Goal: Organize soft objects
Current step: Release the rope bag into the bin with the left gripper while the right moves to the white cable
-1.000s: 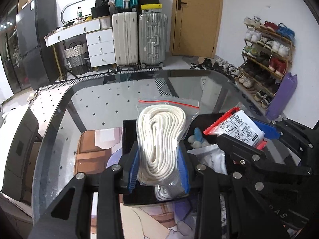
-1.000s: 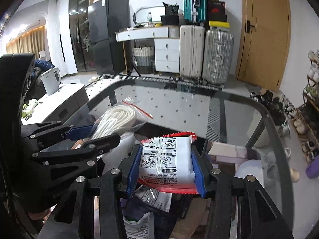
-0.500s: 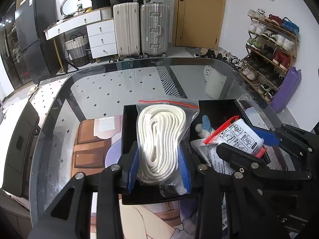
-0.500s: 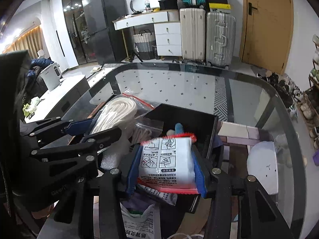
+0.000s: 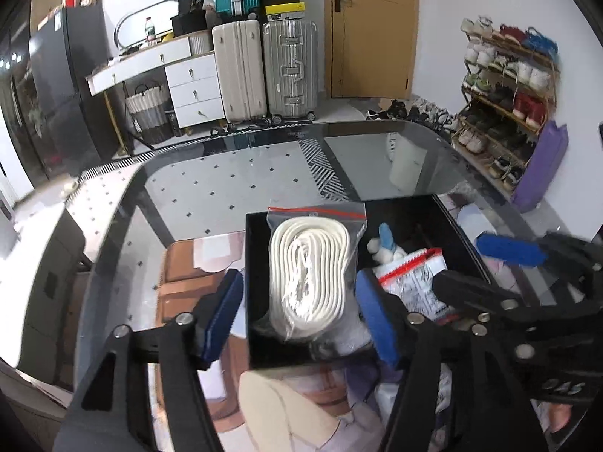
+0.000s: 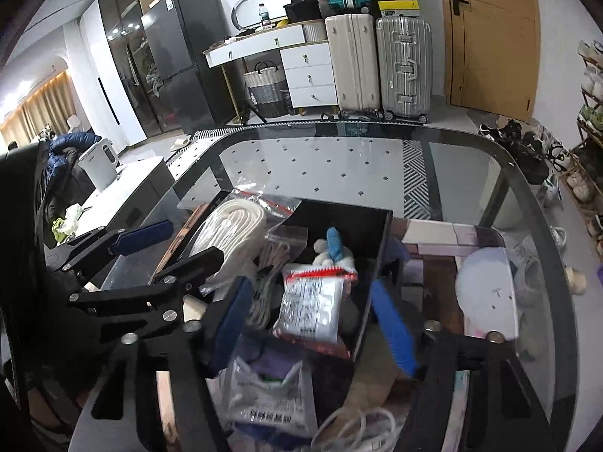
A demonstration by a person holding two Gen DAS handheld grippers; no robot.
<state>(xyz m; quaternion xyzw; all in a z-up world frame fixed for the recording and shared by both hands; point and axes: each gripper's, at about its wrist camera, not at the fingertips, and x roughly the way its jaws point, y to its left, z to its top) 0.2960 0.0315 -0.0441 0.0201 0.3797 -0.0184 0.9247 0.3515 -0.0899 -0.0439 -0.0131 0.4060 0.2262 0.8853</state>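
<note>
**Both packs let go over the black bin**

We're above the glass table (image 5: 233, 188), and the big news sits in the black bin (image 5: 410, 207): a second ago both grippers were clamped on their loads, and now both sets of jaws are opening. The left gripper (image 5: 301, 310) has its blue pads clear of the bagged white rope (image 5: 309, 275), which lies in the bin's left side, leaning up on the wall. The right gripper (image 6: 316, 322) has spread too, and the red-edged white packet (image 6: 312, 301) rests in the bin, touched by neither pad. So we read two soft items as delivered.

What's next looks like the leftovers at the near edge: a printed white pouch (image 6: 271, 399) and a loose white cord (image 6: 358, 429) outside the bin. Inside, a small plush toy (image 6: 333, 250) and a second bagged cord (image 6: 275, 248) already crowd the floor, so room is getting tight. The two grippers sit just beside each other, and pulling out could tangle them.
</note>
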